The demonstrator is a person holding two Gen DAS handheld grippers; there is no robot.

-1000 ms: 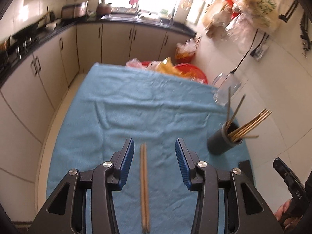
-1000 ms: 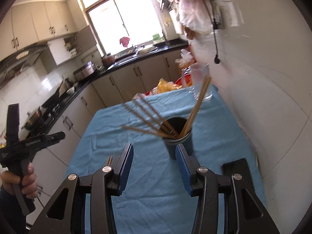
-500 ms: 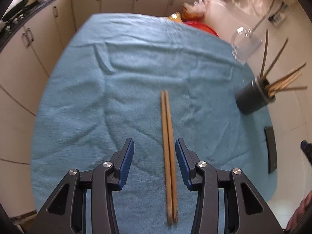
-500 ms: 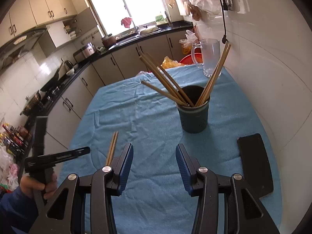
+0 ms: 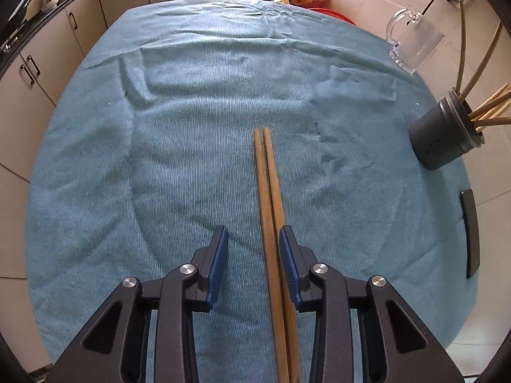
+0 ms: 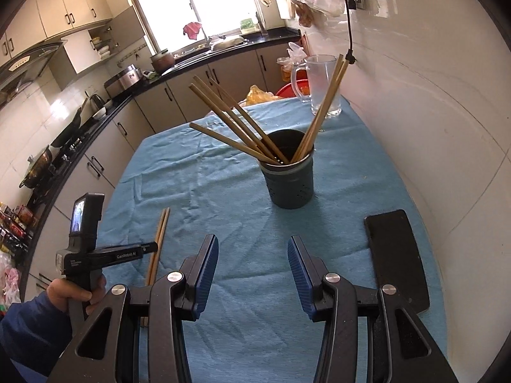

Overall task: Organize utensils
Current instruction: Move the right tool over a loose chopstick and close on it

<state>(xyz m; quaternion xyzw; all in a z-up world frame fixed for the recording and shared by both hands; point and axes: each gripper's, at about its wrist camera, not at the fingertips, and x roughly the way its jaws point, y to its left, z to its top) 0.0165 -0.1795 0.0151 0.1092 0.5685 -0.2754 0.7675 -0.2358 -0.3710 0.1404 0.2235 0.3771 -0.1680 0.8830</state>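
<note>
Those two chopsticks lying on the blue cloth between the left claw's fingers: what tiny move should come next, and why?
Probably finish closing. The left gripper straddles the chopstick pair, its jaws have just been narrowing, yet a gap remains on one side. Once pinched, the pair can join the others in the dark holder.

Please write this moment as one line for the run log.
left gripper: closing around chopstick pair on blue cloth, not gripped | right gripper: open, empty | chopstick holder: holds several chopsticks
</note>
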